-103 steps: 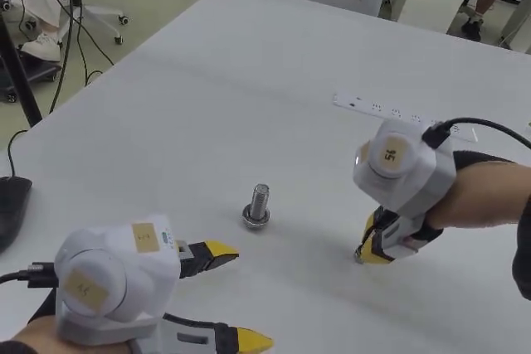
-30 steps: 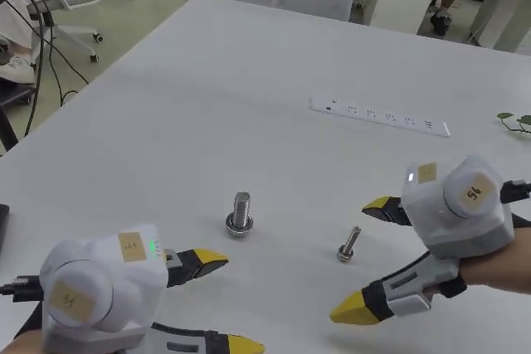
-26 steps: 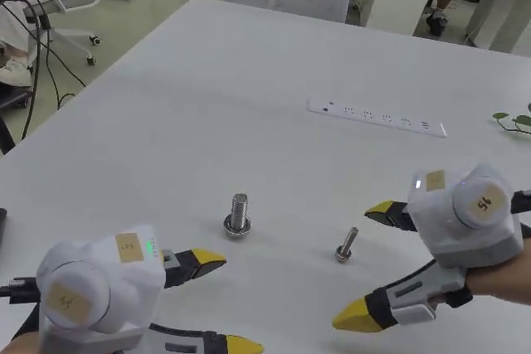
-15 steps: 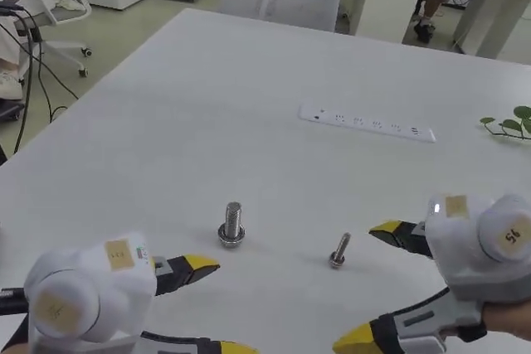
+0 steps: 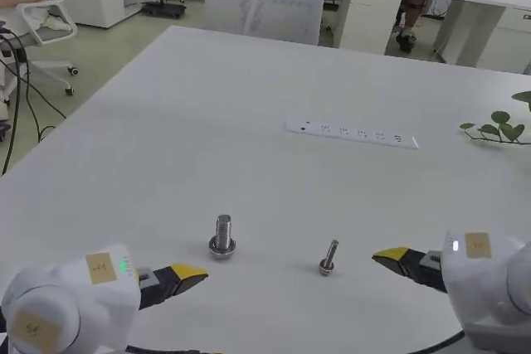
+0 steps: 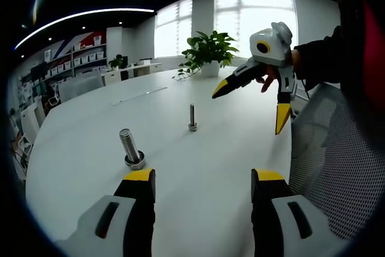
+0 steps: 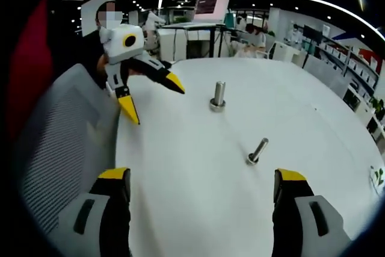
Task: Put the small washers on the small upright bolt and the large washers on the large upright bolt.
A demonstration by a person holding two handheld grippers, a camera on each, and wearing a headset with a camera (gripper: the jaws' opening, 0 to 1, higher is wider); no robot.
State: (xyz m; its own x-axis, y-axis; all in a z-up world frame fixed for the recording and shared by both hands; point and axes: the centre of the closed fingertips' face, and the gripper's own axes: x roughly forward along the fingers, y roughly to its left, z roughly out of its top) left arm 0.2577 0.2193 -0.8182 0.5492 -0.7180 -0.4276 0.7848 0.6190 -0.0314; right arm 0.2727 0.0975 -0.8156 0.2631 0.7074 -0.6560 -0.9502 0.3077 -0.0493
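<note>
Left tongs [image 6: 203,176], white body with black, yellow-tipped jaws: held low over the near edge of the white counter [image 5: 249,105], pointing forward across it. In the head view they sit at the lower left. The right gripper view shows them from the front, angled down toward the surface. The jaws stand wide apart, with nothing between them and nothing touched.

Right tongs [image 7: 203,176], same build: held at the lower right of the head view, also off the surface and aimed inward toward the bolts. In the left gripper view a hand [image 6: 269,78] is wrapped round their grip, with a dark sleeve behind it. The jaws are spread wide, one tip forward and one hanging down, gripping nothing and clear of the counter.

Large steel threaded bolt [image 5: 222,236]: stands upright on the counter, ahead of the left tongs and apart from them. There is a wider ring at its base. Whether that is the bolt head alone or a washer cannot be told.

Small steel bolt [image 5: 328,257]: stands on its head to the right of the large one, well apart from it. It lies between the large bolt and the right tongs' upper tip, touching neither.

A white power strip [image 5: 353,133] lies flat farther back on the counter, with green plant leaves [image 5: 498,126] at the right edge.
</note>
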